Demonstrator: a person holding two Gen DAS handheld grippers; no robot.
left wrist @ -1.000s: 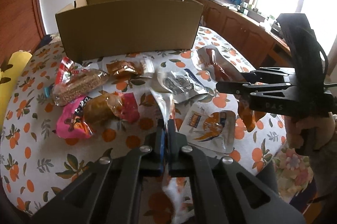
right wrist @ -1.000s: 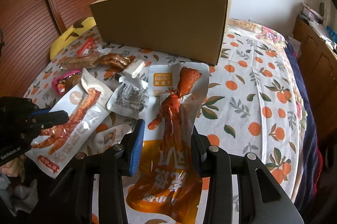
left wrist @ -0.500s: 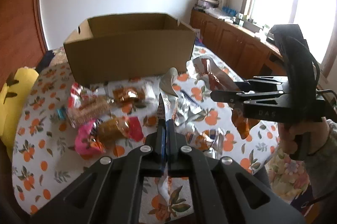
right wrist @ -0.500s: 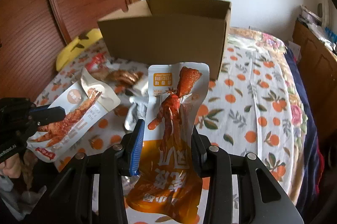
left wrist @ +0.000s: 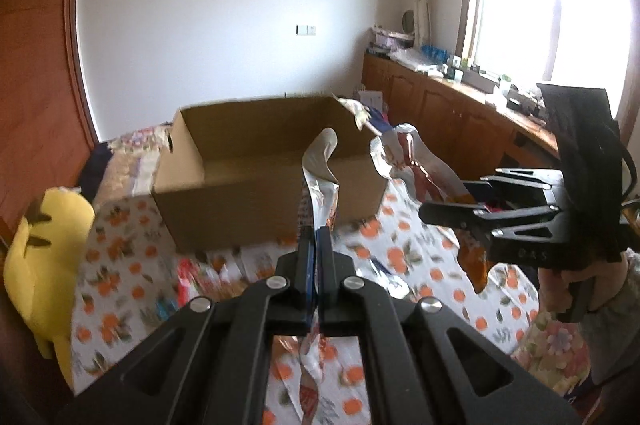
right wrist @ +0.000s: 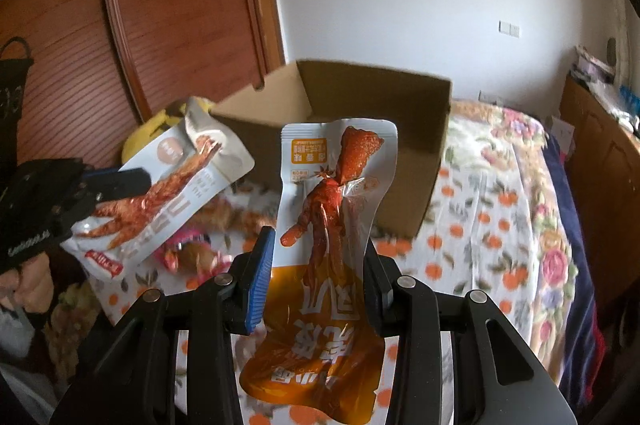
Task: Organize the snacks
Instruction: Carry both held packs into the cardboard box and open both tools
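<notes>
Over the orange-print bed (right wrist: 480,225), before the cardboard box (right wrist: 360,97), two light, floppy, slippery pouches are held: white one (right wrist: 168,201) clamped edgewise by the left gripper (left wrist: 315,245), orange one (right wrist: 332,225) pinched mid-body by the right gripper (right wrist: 318,281).

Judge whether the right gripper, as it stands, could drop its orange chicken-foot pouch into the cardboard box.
Probably yes. The right gripper holds the orange pouch raised in front of the cardboard box, whose top is open and looks empty. Nothing stands between them; the left gripper, with its white pouch, is off to the side.
</notes>
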